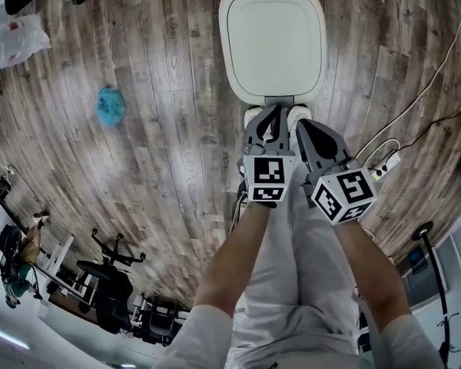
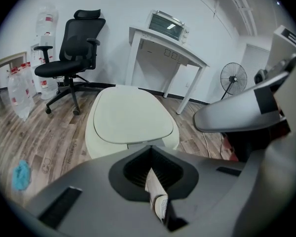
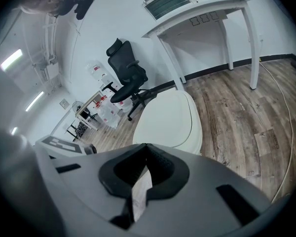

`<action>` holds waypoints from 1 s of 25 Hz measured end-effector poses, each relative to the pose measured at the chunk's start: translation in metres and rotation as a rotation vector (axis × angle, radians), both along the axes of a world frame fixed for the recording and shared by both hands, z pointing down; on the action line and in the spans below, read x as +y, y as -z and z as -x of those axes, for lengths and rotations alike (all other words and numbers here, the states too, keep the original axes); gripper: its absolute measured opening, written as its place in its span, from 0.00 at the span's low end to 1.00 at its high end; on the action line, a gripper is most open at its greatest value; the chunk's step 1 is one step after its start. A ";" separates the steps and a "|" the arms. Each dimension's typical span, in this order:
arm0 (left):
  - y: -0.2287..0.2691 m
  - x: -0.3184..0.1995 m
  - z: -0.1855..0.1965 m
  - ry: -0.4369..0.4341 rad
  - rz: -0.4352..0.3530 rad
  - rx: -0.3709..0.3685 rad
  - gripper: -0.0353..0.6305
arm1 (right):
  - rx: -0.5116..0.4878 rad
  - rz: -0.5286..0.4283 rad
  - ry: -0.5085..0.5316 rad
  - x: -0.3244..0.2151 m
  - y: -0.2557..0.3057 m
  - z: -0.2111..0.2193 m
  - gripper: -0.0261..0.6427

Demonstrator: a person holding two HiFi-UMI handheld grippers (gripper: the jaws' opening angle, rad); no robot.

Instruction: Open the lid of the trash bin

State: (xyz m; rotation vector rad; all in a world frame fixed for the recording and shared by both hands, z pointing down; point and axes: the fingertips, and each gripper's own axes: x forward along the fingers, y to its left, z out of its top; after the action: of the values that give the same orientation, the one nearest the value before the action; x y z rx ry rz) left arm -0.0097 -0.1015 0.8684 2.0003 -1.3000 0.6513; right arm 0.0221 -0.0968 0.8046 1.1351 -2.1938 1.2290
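Note:
A cream trash bin with its flat lid point(image 1: 273, 37) down stands on the wood floor straight ahead of me. Its small grey pedal point(image 1: 279, 100) shows at the near edge, between the toes of the person's white shoes point(image 1: 253, 117). My left gripper point(image 1: 271, 114) hangs just short of the bin's near edge, jaws together and holding nothing. My right gripper point(image 1: 305, 127) is beside it, a little farther back, also shut and empty. The lid point(image 2: 130, 115) lies beyond the left gripper point(image 2: 150, 148), and the same lid point(image 3: 170, 117) lies beyond the right gripper point(image 3: 147, 147).
A blue crumpled lump point(image 1: 110, 104) lies on the floor to the left. A power strip with cables point(image 1: 386, 164) sits to the right. A black office chair point(image 2: 74, 48), a white table with an oven point(image 2: 165, 38) and a fan point(image 2: 233, 78) stand behind the bin.

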 end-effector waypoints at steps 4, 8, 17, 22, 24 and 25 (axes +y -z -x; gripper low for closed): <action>-0.001 0.001 0.000 -0.005 -0.001 0.003 0.05 | -0.001 0.002 -0.001 0.002 0.000 0.003 0.06; -0.001 0.001 0.000 -0.004 -0.002 0.007 0.05 | 0.000 0.007 0.000 0.002 0.000 0.004 0.06; -0.002 0.002 0.001 -0.017 -0.005 0.018 0.05 | 0.000 0.013 -0.003 0.004 0.000 0.009 0.06; -0.002 0.002 0.000 -0.019 -0.006 0.023 0.05 | 0.001 0.017 -0.002 0.004 -0.001 0.010 0.06; -0.002 0.002 0.000 -0.018 -0.008 0.025 0.05 | 0.000 0.017 -0.004 0.003 -0.001 0.009 0.06; -0.002 0.002 0.000 -0.017 -0.008 0.026 0.05 | 0.000 0.017 -0.004 0.002 -0.002 0.009 0.06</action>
State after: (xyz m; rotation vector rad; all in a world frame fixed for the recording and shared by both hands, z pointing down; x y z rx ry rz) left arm -0.0100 -0.0997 0.8707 2.0218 -1.2738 0.6265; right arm 0.0128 -0.0944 0.8063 1.1338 -2.1778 1.2469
